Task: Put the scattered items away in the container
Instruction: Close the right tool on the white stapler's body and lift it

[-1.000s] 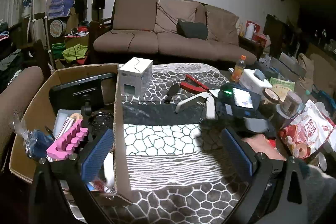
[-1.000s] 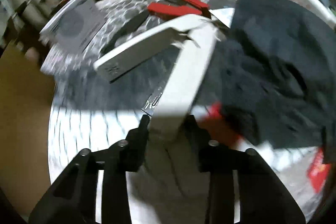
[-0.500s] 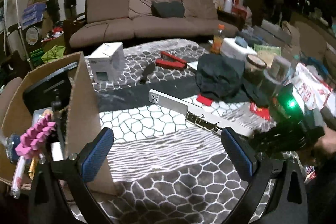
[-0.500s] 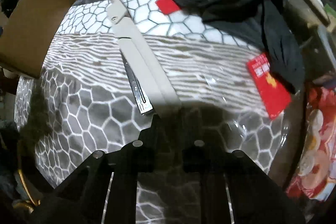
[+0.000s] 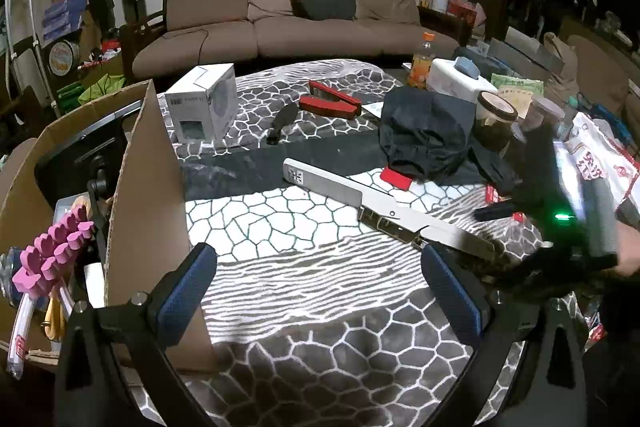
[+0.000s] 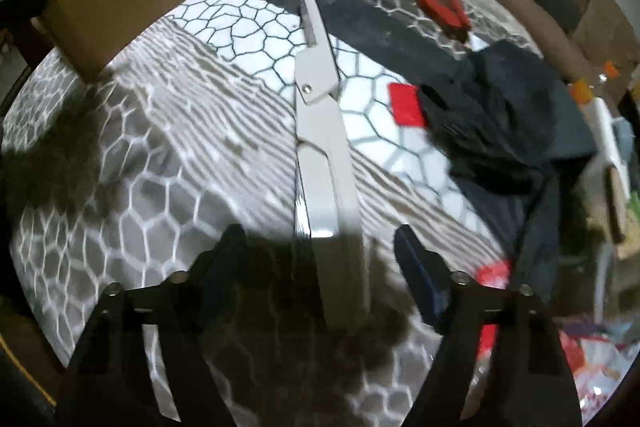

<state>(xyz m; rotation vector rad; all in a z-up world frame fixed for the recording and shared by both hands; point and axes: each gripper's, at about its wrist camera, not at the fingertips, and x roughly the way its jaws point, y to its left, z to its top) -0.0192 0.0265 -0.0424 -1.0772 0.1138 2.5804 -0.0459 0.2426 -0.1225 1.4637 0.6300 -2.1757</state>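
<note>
A long white folding tool (image 6: 324, 147) lies flat on the patterned tablecloth (image 6: 168, 147). Its near end sits between the fingers of my right gripper (image 6: 324, 267), whose jaws are opening; the pads stand apart from the tool on both sides. The same tool (image 5: 360, 203) crosses the middle of the left wrist view, with the right gripper blurred at its right end. My left gripper (image 5: 320, 291) hovers open and holds nothing, beside the cardboard box (image 5: 148, 187). The box holds a pink toe separator (image 5: 52, 247) and other items.
At the back of the table lie a white carton (image 5: 204, 107), a red stapler (image 5: 332, 103) and a small black tool (image 5: 282, 121). A black cloth (image 5: 428, 139), a red card (image 5: 396, 179), jars (image 5: 496, 119), an orange bottle (image 5: 424, 59) and snack bags (image 5: 600, 163) crowd the right side.
The right gripper carried the white tool from the back toward the front, laid it out straight on the cloth, then let go as its jaws spread. The left gripper sank a little.
</note>
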